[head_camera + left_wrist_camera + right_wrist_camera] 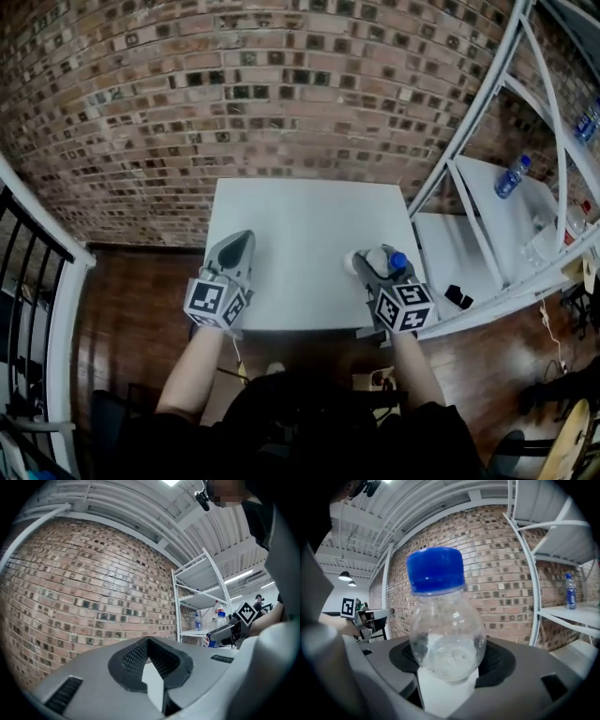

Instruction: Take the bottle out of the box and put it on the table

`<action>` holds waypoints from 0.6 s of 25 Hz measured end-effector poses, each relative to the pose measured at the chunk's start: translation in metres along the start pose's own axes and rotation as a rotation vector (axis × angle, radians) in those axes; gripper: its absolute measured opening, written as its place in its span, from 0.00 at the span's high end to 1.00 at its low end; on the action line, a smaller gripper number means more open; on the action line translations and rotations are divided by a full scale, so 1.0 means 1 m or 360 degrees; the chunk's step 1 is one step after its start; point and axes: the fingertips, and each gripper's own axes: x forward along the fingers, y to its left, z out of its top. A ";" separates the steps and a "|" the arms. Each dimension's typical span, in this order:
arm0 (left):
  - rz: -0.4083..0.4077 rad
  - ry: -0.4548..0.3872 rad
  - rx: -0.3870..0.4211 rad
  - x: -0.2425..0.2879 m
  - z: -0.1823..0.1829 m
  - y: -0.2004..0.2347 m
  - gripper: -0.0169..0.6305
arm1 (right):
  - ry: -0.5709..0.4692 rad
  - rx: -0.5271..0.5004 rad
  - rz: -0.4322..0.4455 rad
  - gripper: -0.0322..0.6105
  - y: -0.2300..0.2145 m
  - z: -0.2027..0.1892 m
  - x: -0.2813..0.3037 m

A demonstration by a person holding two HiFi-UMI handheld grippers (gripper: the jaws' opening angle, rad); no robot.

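Observation:
A clear plastic bottle [443, 634] with a blue cap stands upright between the jaws of my right gripper [447, 656], which is shut on its body. In the head view the bottle [386, 262] and the right gripper [368, 263] are over the right front part of the white table [309, 216]. My left gripper [242, 240] is over the table's left front part, its jaws shut to a point with nothing in them. The left gripper view shows its pads [136, 660] meeting, with the bottle [219, 622] at the far right. No box is in view.
A white metal shelf rack [487, 216] stands right of the table and carries a blue-capped bottle [512, 176] and a dark object [458, 297]. A brick wall [234, 103] runs behind the table. A black railing [23, 281] is at the left, above a wooden floor.

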 end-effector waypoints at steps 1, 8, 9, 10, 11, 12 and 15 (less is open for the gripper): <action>0.0037 0.0007 0.0008 -0.006 0.000 0.010 0.98 | 0.0013 -0.0012 0.0039 0.46 0.008 0.000 0.013; 0.0324 0.0032 0.0011 -0.063 -0.004 0.073 0.98 | 0.0076 -0.0077 0.0284 0.46 0.073 0.005 0.092; 0.0364 0.0038 0.0005 -0.071 -0.006 0.080 0.98 | 0.0087 -0.0085 0.0315 0.46 0.081 0.005 0.101; 0.0408 0.0045 0.0002 -0.078 -0.008 0.087 0.98 | 0.0100 -0.0095 0.0353 0.46 0.090 0.005 0.111; 0.0451 0.0051 0.0002 -0.083 -0.009 0.094 0.98 | 0.0113 -0.0105 0.0394 0.46 0.099 0.005 0.120; 0.0487 0.0057 0.0005 -0.087 -0.008 0.099 0.98 | 0.0124 -0.0115 0.0435 0.46 0.106 0.005 0.130; 0.0568 0.0086 0.0010 -0.090 -0.010 0.115 0.98 | 0.0167 -0.0129 0.0543 0.46 0.122 0.005 0.159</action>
